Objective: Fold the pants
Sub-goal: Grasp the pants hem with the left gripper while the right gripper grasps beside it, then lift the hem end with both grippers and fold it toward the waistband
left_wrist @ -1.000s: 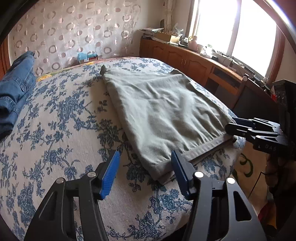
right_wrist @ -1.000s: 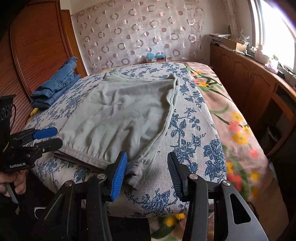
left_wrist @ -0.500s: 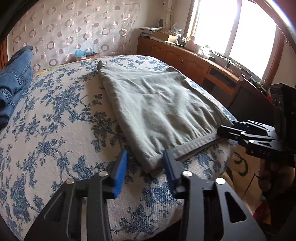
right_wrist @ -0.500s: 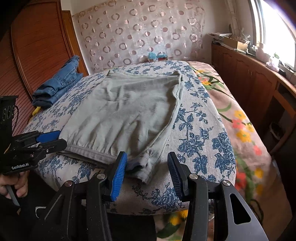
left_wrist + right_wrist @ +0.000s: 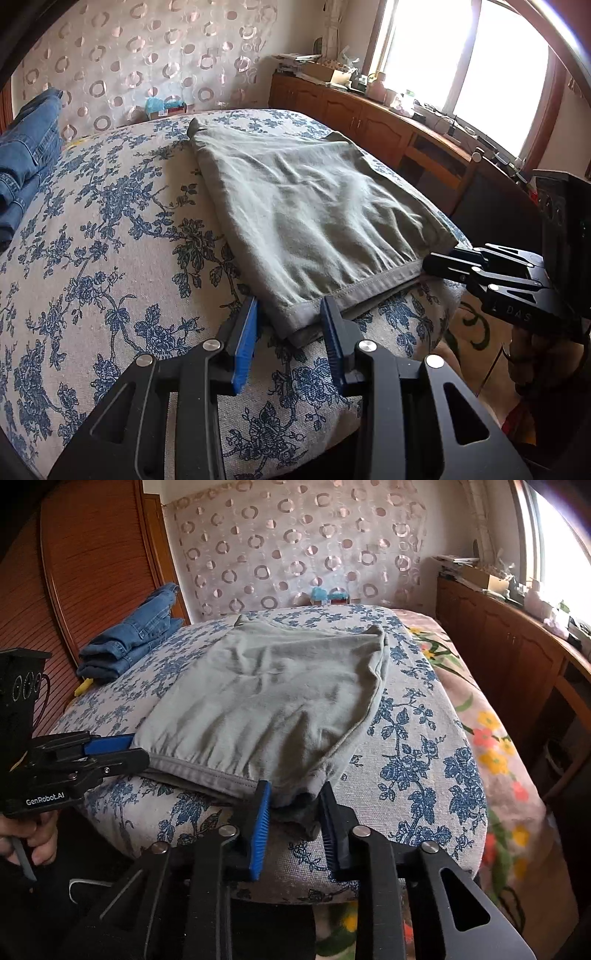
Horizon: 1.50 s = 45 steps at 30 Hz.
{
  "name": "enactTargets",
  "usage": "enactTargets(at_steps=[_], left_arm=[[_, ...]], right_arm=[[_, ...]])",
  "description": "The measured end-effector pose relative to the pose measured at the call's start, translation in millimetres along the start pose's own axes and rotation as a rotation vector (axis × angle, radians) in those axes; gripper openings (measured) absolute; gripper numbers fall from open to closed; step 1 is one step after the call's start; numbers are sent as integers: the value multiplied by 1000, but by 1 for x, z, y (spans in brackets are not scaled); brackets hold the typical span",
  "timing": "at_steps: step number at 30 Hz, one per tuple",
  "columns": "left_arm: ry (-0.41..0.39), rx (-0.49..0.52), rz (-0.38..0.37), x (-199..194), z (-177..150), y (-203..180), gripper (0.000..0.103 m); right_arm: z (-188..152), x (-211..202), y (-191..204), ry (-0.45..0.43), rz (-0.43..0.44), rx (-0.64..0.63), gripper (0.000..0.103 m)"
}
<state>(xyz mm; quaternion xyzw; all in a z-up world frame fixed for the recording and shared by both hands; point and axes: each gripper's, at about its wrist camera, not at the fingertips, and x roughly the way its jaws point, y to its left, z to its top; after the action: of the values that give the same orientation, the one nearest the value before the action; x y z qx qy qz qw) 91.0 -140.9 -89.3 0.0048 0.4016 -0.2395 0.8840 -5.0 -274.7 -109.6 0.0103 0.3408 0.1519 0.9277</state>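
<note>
Grey-green pants lie folded lengthwise on the blue-flowered bed cover, waistband at the near edge; they also show in the right wrist view. My left gripper is open, its blue pads either side of the near left waistband corner. My right gripper is open, its pads either side of the near right corner. Each gripper also shows in the other view: the right gripper, the left gripper.
Folded blue jeans lie at the far left of the bed. A wooden cabinet with clutter runs under the window on the right. A flowered cover lies to the right. A patterned curtain hangs behind the bed.
Both grippers have moved forward and narrowed around the waistband corners. The left jaws have closed from wide to a smaller gap. The pants lie as before.
</note>
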Motion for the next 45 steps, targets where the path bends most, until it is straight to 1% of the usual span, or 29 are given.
enactTargets(at_steps=[1,3,5,6,9,14,21,30,38,41,45], left_arm=[[1,4,2,0,0,-1,35],[6,5,-23,0,0,-1,23],[2,15,-20,-1,0,-3,17],[-1,23,-16,-2,0,-5,13],[-20,18,-28,-8,4,-4,10],[-90,19,-46,-37,16,-6,9],[-214,28,-56,-88,36,-6,9],[-369,46,-35,-151,59,-2,9],[-512,76,5,-209,76,1,9],[-535,76,23,-217,78,8,9],[-535,62,42,-213,77,22,9]], right_arm=[[0,1,0,-1,3,-1,22],[-1,2,2,-5,9,3,20],[-1,3,1,-9,23,12,15],[-2,3,1,-11,31,18,14],[-3,2,2,-23,41,23,12],[5,-14,2,-72,73,22,11],[28,-50,8,-164,116,-2,11],[62,-98,29,-298,155,-90,11],[81,-130,48,-405,202,-178,11],[83,-132,53,-426,216,-201,11],[80,-118,51,-431,231,-220,11]])
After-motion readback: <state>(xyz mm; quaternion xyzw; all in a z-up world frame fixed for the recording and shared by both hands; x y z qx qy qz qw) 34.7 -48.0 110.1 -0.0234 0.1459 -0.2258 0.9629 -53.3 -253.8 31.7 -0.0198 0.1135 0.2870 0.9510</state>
